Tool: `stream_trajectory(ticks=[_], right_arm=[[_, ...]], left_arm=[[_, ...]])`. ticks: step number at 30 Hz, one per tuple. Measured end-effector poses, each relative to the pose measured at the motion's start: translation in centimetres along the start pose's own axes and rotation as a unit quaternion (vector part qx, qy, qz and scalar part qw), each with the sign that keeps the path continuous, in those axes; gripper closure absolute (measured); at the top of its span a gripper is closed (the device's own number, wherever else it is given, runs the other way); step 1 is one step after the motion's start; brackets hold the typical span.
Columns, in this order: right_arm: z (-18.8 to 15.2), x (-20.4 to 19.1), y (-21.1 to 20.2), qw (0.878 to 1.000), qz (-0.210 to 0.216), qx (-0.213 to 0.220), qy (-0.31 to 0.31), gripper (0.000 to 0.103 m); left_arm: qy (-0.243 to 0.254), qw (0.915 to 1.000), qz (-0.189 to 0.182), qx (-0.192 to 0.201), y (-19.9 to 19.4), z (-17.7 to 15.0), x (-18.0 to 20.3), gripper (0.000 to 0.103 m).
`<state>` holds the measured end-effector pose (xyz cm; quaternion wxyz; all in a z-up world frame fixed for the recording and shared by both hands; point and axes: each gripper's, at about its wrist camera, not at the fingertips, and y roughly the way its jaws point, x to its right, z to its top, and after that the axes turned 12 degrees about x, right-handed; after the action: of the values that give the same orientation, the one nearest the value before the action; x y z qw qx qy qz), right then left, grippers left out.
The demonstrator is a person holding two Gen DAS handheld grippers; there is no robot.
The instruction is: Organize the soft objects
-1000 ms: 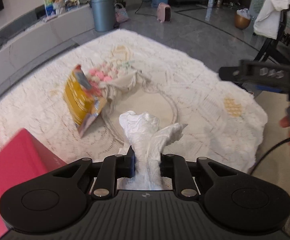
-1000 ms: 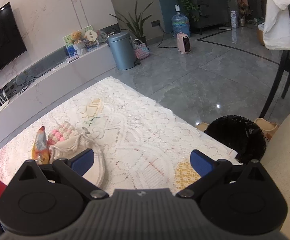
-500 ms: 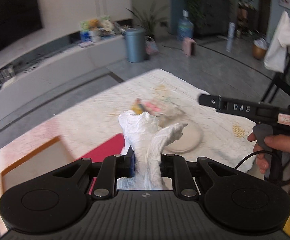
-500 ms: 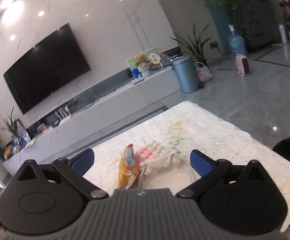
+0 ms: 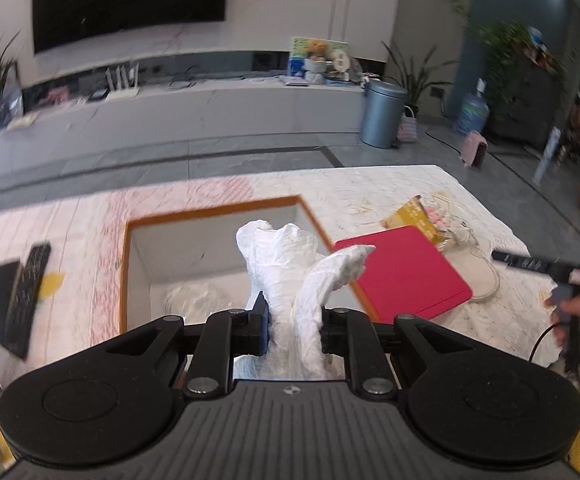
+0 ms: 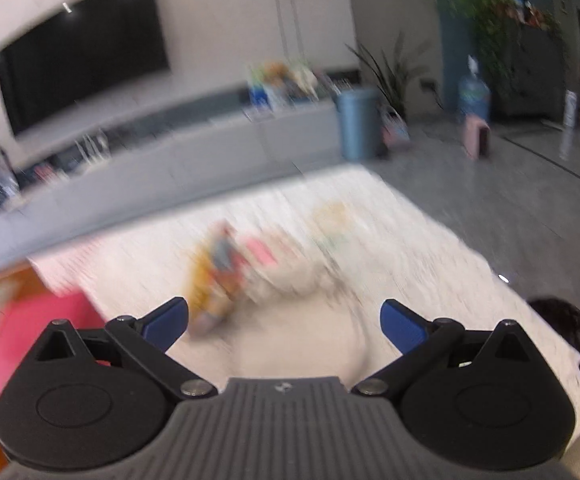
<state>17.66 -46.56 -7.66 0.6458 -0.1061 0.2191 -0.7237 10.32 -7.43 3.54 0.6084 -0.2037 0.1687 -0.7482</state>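
Left claw [image 5: 292, 330] clamped on a crumpled white bag [image 5: 290, 264], held above the open box [image 5: 210, 216] on the bench [image 5: 430, 184] for dropping in. Right claw [image 6: 284, 326], jaws apart and empty, faces the snack packet [image 6: 214, 276].

The left gripper [image 5: 292, 330] angles downward with its jaws pinched nearly together on a white crumpled bundle [image 5: 286, 264]. The right gripper [image 6: 284, 322] also tilts downward, its blue-padded jaws spread wide with nothing between them.
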Motion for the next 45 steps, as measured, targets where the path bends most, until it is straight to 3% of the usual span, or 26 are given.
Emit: stream_trajectory(ticks=[8,12,13,17,23,25,26,27,28,30,34,41,45], right_arm=[[-4.1,-2.9,4.7,0.994,0.037,-0.050,-0.086,0.003],[-5.8,-4.4,6.5,0.987,0.017,-0.067,-0.142,0.003],[-5.9,-4.2,6.5,0.989,0.015,-0.054,-0.140,0.003],[-5.3,-2.3,7.4,0.993,-0.017,-0.068,-0.093,0.002],[-5.6,-1.0,8.0,0.994,0.019,-0.045,-0.097,0.004],[-5.2,-1.1,7.7,0.993,0.031,-0.044,-0.104,0.026],[-5.1,-1.3,7.5,0.992,0.024,-0.038,-0.117,0.056],[-5.0,-1.7,7.5,0.990,0.017,-0.039,-0.137,0.072],[-5.1,-2.2,7.4,0.986,0.020,-0.041,-0.159,0.076],[-5.2,-2.6,7.3,0.982,0.015,-0.043,-0.182,0.093],[-4.7,-2.6,6.1,0.982,-0.001,-0.025,-0.187,0.096],[0.1,-3.7,-1.3,0.984,-0.006,0.063,-0.168,0.097],[2.5,-5.9,-5.8,0.978,0.056,0.113,-0.164,0.097]], left_arm=[[-0.019,0.9994,-0.010,0.028,-1.7,-1.4,-0.9,0.083],[-0.010,0.9987,-0.015,0.049,-2.7,-1.3,-0.5,0.082],[-0.008,0.9984,-0.019,0.052,-2.9,-1.3,-0.2,0.082],[-0.008,0.9969,-0.025,0.074,-3.8,-1.2,0.4,0.082],[0.010,0.9957,-0.044,0.080,-4.2,-1.1,1.4,0.081],[0.013,0.9958,-0.042,0.080,-4.2,-1.1,1.4,0.081],[0.013,0.9959,-0.040,0.080,-4.2,-1.2,1.3,0.081],[0.013,0.9959,-0.038,0.081,-4.2,-1.2,1.3,0.081],[0.012,0.9959,-0.036,0.082,-4.3,-1.2,1.1,0.081],[0.012,0.9958,-0.033,0.084,-4.6,-1.0,1.0,0.081],[0.015,0.9950,-0.025,0.095,-5.4,-0.5,0.6,0.081],[0.007,0.9930,-0.012,0.117,-6.4,1.7,-0.9,0.081],[0.005,0.9893,0.015,0.145,-6.4,3.1,-2.2,0.081]])
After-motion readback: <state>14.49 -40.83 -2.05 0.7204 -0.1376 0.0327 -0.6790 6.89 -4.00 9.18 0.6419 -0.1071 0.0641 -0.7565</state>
